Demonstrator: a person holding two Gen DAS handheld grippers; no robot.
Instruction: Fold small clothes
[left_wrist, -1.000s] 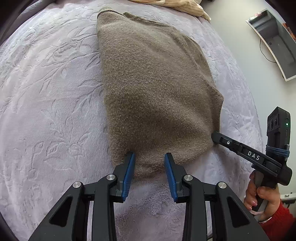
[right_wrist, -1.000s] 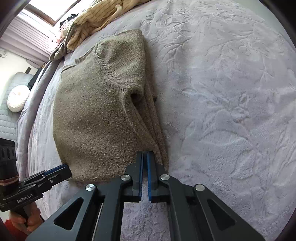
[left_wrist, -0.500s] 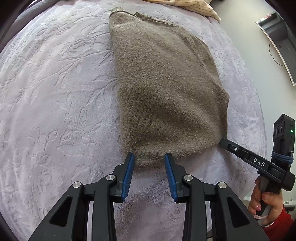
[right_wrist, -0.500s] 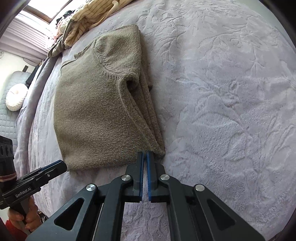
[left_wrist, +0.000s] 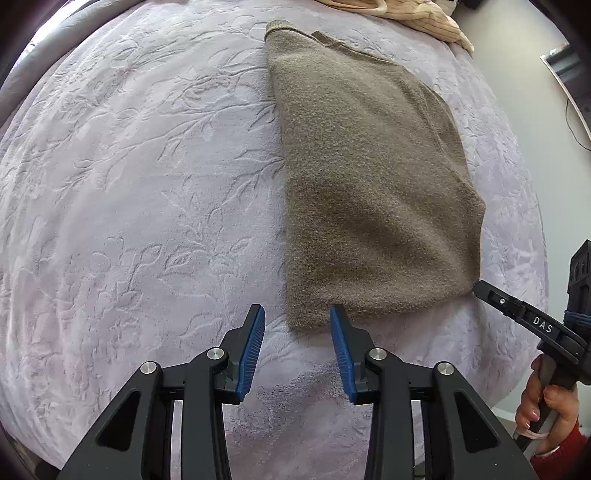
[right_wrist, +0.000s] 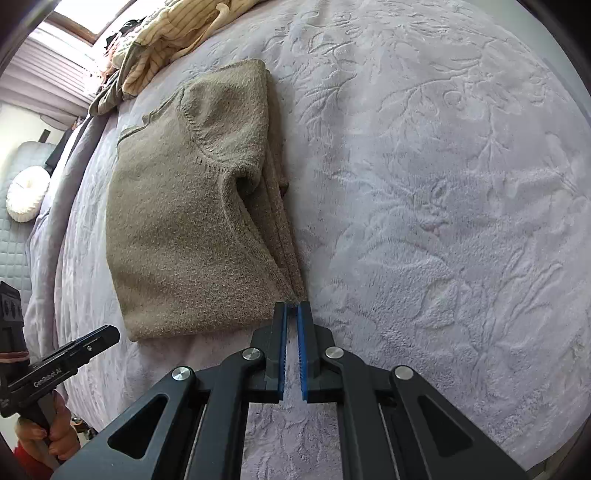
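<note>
A brown knit sweater (left_wrist: 369, 177) lies folded lengthwise on the mauve bedspread (left_wrist: 147, 184), its sleeve tucked along the right edge (right_wrist: 273, 206). My left gripper (left_wrist: 296, 314) hovers over the sweater's near left corner. Its jaws are opening, and the corner shows between the blue pads without being pressed. My right gripper (right_wrist: 291, 304) is all but shut, its jaws just parting by a sliver. The sweater's near right corner sits at its tips, with nothing in the slit. Each gripper shows at the other view's edge: the right gripper (left_wrist: 480, 290) and the left gripper (right_wrist: 109, 332).
A cream striped garment (right_wrist: 177, 40) is heaped at the far end of the bed. The person's hand (left_wrist: 546, 402) in a red sleeve grips the right handle. The bed's near edge runs under both grippers. A white cushion (right_wrist: 26, 192) lies beyond the left side.
The left jaws have widened and that gripper has slid left to the sweater's near left corner. The sweater's right corner, earlier overlapping the right tips, now lies just beyond them.
</note>
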